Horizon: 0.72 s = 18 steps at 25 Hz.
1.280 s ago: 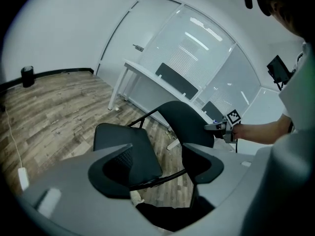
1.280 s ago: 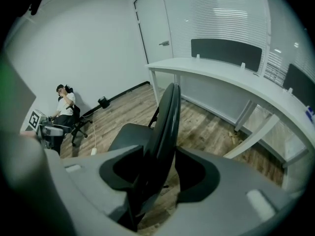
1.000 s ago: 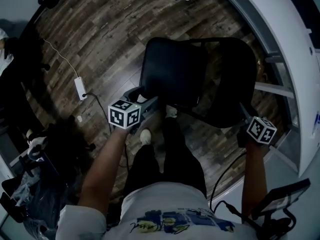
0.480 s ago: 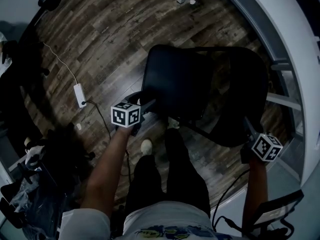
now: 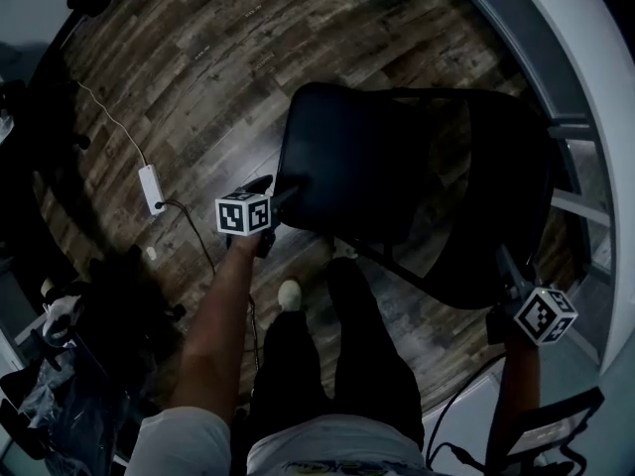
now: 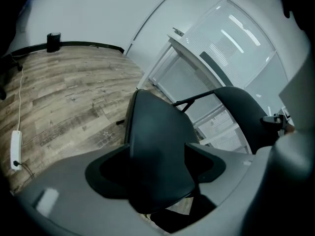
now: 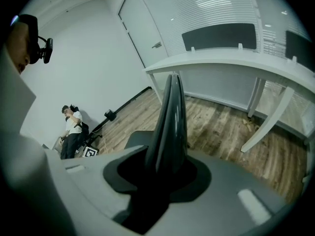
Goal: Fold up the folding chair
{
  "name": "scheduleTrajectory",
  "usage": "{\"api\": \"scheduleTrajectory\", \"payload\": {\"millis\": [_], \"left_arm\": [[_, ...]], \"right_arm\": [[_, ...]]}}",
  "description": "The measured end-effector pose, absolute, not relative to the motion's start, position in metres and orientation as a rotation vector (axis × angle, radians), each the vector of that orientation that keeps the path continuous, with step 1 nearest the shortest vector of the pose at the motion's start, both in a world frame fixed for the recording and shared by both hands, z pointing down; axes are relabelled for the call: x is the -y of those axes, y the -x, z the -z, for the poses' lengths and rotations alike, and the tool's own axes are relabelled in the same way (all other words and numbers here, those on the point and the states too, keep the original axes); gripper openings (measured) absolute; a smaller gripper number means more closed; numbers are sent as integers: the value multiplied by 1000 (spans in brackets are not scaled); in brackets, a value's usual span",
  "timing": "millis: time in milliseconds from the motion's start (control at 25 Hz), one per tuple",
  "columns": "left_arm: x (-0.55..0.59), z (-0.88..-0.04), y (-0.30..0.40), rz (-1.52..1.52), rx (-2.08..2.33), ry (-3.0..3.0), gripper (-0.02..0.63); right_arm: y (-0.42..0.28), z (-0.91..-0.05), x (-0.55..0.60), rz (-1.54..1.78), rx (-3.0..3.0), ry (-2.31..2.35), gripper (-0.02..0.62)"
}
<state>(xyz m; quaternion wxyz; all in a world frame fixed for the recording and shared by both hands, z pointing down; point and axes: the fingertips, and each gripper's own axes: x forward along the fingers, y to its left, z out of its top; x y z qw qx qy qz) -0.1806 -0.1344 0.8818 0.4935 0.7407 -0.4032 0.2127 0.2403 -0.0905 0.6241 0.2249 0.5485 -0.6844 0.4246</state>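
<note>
Chair (image 5: 397, 167) on wood-plank floor (image 5: 198, 67), just beside curved white table (image 5: 556, 48); power strip (image 5: 151, 188) at floor's left. White walls (image 7: 98, 58) around. Left gripper (image 5: 283, 194) fingers opening, seat (image 5: 347, 162) corner between them; right gripper (image 5: 508, 266) fingers closing, backrest (image 5: 496, 186) edge between them.

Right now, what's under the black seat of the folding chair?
The dark wood-plank floor shows all around the black padded seat. A thin black frame bar pokes out below the seat's near edge. The seat itself covers whatever lies directly beneath it.
</note>
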Motion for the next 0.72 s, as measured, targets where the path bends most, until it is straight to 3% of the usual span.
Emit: {"api": "scheduleTrajectory", "payload": {"millis": [720], "left_arm": [[156, -952, 187, -307, 912, -1679, 370]], "right_arm": [[-231, -627, 92, -1193, 1882, -1413, 110]]}}
